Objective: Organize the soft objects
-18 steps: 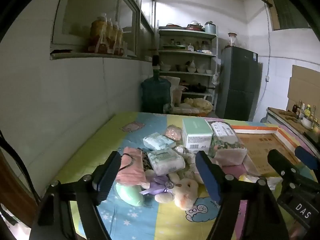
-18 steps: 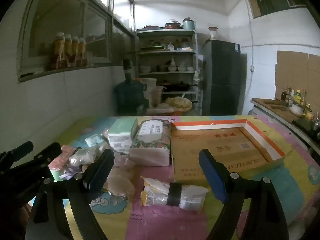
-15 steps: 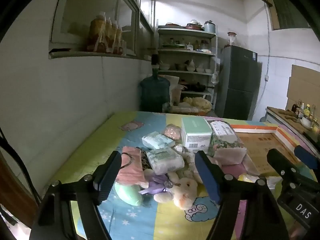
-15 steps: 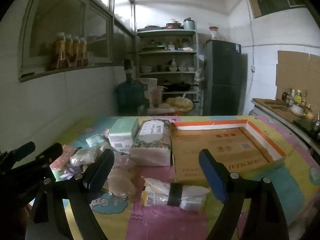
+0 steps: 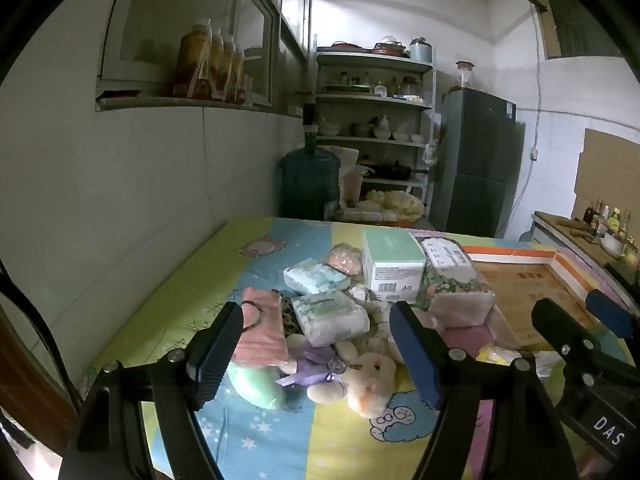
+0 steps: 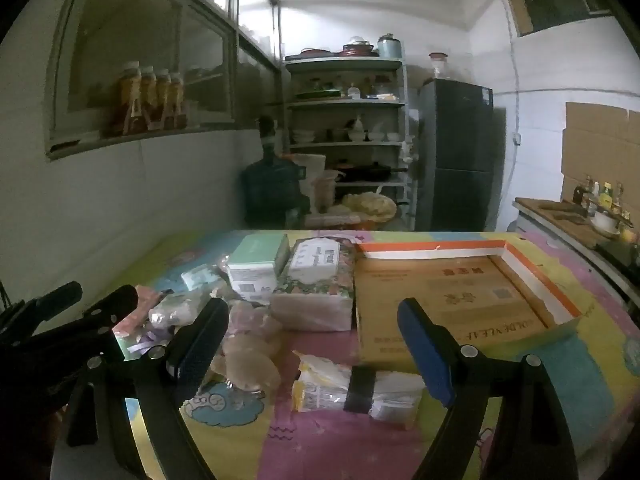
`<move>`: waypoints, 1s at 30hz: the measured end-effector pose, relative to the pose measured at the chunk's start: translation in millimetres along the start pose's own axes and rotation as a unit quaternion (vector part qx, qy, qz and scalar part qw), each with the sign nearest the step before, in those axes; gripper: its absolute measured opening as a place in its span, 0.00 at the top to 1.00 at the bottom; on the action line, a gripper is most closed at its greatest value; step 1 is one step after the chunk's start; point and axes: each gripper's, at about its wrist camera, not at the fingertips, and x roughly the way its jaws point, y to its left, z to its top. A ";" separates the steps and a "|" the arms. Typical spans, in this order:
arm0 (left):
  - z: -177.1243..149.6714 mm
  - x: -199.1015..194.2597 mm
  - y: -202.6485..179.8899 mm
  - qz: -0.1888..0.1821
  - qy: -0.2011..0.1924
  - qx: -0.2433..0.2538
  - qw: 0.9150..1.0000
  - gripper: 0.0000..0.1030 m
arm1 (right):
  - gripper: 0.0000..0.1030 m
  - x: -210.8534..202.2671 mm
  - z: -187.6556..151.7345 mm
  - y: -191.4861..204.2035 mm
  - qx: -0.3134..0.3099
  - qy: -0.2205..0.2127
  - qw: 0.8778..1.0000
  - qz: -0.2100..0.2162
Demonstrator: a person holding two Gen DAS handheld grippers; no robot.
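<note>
A heap of soft things lies on the colourful sheet: a plush rabbit (image 5: 366, 378), a pink cloth bundle (image 5: 262, 332), a green soft piece (image 5: 256, 386), two wipe packs (image 5: 330, 316) and a floral tissue pack (image 5: 454, 280) (image 6: 318, 286). My left gripper (image 5: 318, 354) hovers open just short of the heap, nothing between its fingers. My right gripper (image 6: 312, 344) is open too, above a clear bag with a black band (image 6: 358, 392). A shallow cardboard tray (image 6: 460, 292) lies to the right.
A mint-green carton (image 5: 394, 262) stands behind the heap. A white wall runs along the left of the table. Beyond the far edge are a water jug (image 5: 310, 184), shelves (image 5: 372, 120) and a dark fridge (image 5: 478, 168). A counter with bottles (image 6: 596, 212) lies far right.
Both views have shifted only slightly; the left gripper has eased back a little from the heap. Nothing was taken hold of or let go.
</note>
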 end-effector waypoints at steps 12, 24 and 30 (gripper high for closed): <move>-1.6 5.2 3.6 0.001 0.005 -0.002 1.000 0.26 | 0.15 3.3 0.2 3.4 -0.008 0.002 1.000 0.012; -6.0 8.3 3.3 0.002 0.011 -0.001 1.000 0.27 | 0.15 4.9 -0.9 5.5 -0.008 0.006 1.000 0.018; -8.1 7.6 3.0 0.002 0.012 -0.001 1.000 0.27 | 0.15 5.3 -1.8 4.9 -0.007 0.008 1.000 0.024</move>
